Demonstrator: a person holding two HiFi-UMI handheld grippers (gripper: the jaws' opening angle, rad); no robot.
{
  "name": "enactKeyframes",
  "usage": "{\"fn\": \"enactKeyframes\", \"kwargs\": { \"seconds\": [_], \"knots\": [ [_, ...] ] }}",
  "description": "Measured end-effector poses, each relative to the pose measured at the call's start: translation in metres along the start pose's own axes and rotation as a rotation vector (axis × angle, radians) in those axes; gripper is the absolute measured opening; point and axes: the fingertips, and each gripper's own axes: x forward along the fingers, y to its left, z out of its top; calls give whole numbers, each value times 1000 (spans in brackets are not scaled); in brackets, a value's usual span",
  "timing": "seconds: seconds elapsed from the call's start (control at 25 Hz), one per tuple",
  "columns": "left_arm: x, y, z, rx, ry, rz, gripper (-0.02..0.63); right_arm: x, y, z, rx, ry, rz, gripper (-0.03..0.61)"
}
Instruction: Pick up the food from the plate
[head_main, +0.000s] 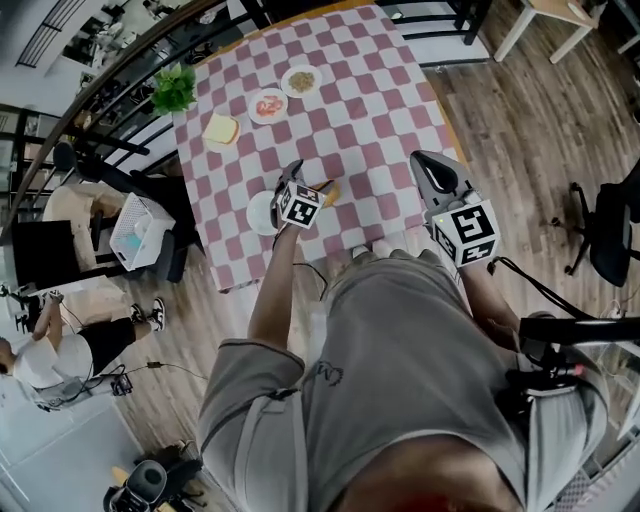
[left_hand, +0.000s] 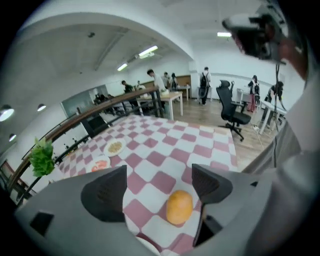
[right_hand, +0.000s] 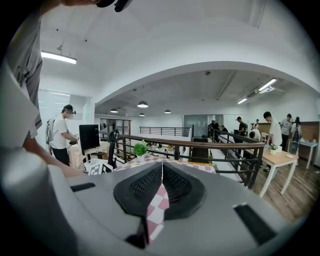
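While my left gripper (left_hand: 159, 187) hangs with jaws apart over the orange bun (left_hand: 179, 207), which lies on the checked counter (left_hand: 165, 145) near the white plate (head_main: 258, 212), one jaw nudging it first could roll it away. My right gripper (right_hand: 161, 180) has its jaws closed, empty.

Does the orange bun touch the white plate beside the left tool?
Apart. The left gripper view shows the orange bun lying on the checked cloth, with a strip of cloth between it and the white plate.
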Motion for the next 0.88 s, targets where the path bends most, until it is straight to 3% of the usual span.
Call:
{"fn": "enactKeyframes", "kwargs": {
  "seconds": [0.2, 0.44, 0.56, 0.8, 0.84, 0.88],
  "knots": [
    [-132, 29, 98, -119, -411, 145, 396, 17, 10, 24, -32, -47, 50, 15],
    [-286, 37, 156, -220, -837, 289, 396, 31, 28, 48, -40, -108, 107, 15],
    [-314, 42, 162, -234, -904, 328, 394, 36, 30, 57, -39, -130, 118, 15],
    [-316, 44, 154, -224, -868, 345, 391, 40, 35, 61, -37, -146, 134, 15],
    [-317, 42, 153, -218, -865, 346, 369, 39, 36, 61, -34, -145, 134, 15],
    [-319, 41, 152, -216, -873, 351, 247, 39, 37, 60, -31, -145, 135, 15]
  ]
}}
